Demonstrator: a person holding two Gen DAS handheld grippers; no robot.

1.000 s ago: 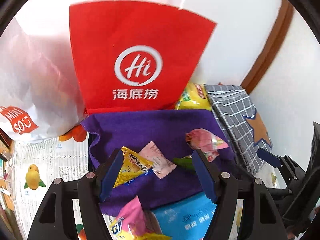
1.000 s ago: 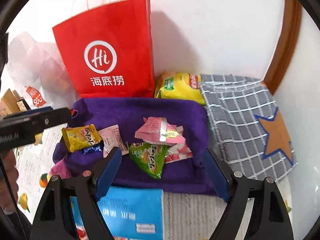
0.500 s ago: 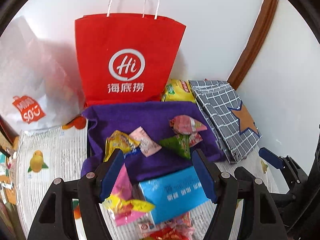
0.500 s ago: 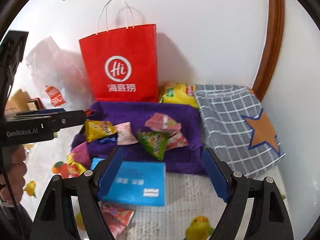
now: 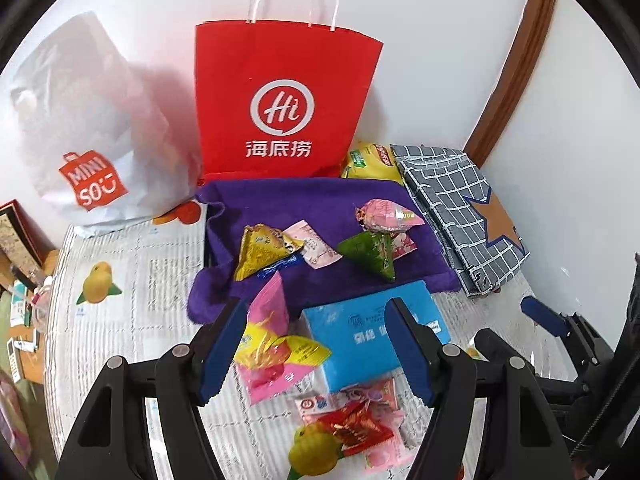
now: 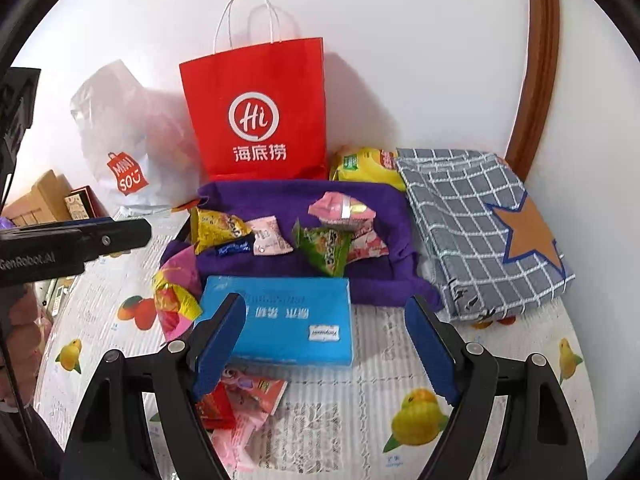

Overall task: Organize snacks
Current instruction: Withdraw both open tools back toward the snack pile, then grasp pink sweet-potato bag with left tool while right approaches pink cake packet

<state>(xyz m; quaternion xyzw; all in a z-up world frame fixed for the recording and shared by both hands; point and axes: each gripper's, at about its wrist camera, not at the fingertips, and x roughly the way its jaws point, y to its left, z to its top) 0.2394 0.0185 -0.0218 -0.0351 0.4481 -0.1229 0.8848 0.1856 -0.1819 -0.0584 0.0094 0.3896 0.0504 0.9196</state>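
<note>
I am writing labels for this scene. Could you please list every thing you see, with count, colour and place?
paper bag: 1, red, upright at the wall
plastic bag: 1, white, left of the paper bag
towel: 1, purple, before the paper bag
snack packets: several, yellow, pink, green, on the towel
box: 1, blue, before the towel
checked cloth: 1, grey, right
chips bag: 1, yellow, behind
tablecloth: 1, white, fruit print
left gripper: open, empty
right gripper: open, empty
</note>
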